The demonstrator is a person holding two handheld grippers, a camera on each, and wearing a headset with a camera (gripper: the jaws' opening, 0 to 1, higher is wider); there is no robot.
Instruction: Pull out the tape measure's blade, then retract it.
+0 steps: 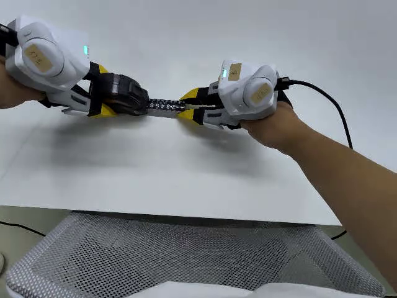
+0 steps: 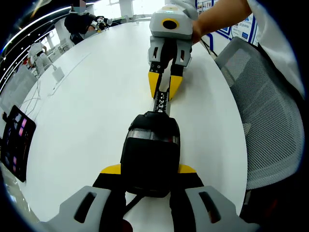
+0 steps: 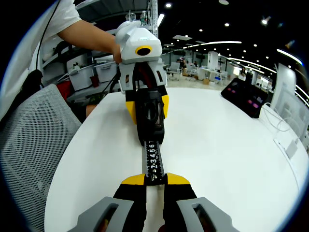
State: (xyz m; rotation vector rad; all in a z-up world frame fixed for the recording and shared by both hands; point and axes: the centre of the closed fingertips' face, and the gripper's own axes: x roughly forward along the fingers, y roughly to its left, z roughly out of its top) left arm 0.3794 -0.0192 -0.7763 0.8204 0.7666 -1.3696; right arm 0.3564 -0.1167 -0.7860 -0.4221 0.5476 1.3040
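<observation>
A black tape measure case [image 1: 124, 95] [image 2: 150, 152] [image 3: 149, 115] is held above the white table [image 1: 155, 167], with my left gripper [image 1: 107, 98] [image 2: 148, 170] shut on its sides. A short length of blade [image 1: 165, 105] [image 2: 161, 103] [image 3: 153, 160] with black numbers runs out of the case. My right gripper [image 1: 188, 105] [image 3: 155, 180] is shut on the blade's end, its yellow tips [image 2: 164, 87] pinching it. The two grippers face each other, a short gap apart.
A grey mesh chair back [image 1: 186, 254] sits below the table's near edge. A black cable [image 1: 329, 105] trails from the right gripper across the table. Far across the table lie a dark panel [image 3: 244, 99] and white cables [image 3: 280, 130].
</observation>
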